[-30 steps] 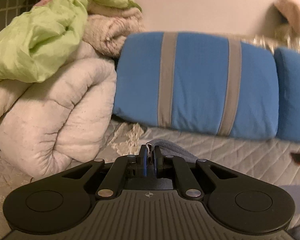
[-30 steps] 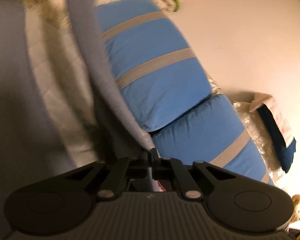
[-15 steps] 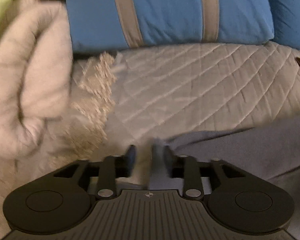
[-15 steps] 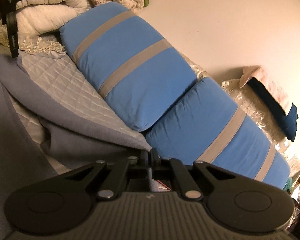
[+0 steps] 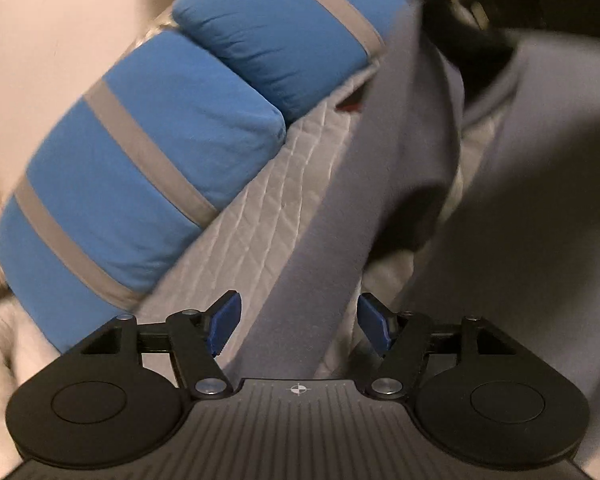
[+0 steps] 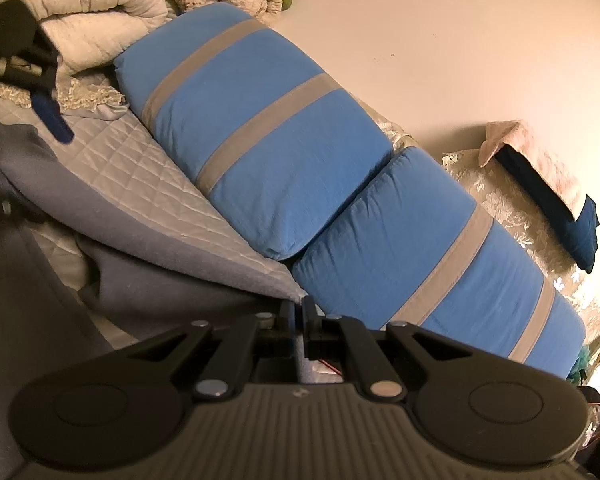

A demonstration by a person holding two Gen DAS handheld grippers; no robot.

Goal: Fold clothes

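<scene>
a: so, left wrist view first. the left gripper has its jaws spread, and they have just been opening. a band of the grey garment runs up between the blue pads, but neither pad presses on it, so it is released.

b: and around it?

a: the garment stretches ahead and off to the right of the gripper, over the quilted bedcover. two blue pillows with grey stripes lie ahead on the left. the view is blurred.

b: right wrist view?

a: the right gripper is clenched on the garment; a corner of the grey cloth comes in from the left and ends pinched between the nearly closed fingers. the cloth spreads off to the left over the bedcover. the left gripper shows far ahead on the left, above the garment's far edge. the pillows run diagonally ahead and right, a rolled white comforter behind them on the left.
</scene>
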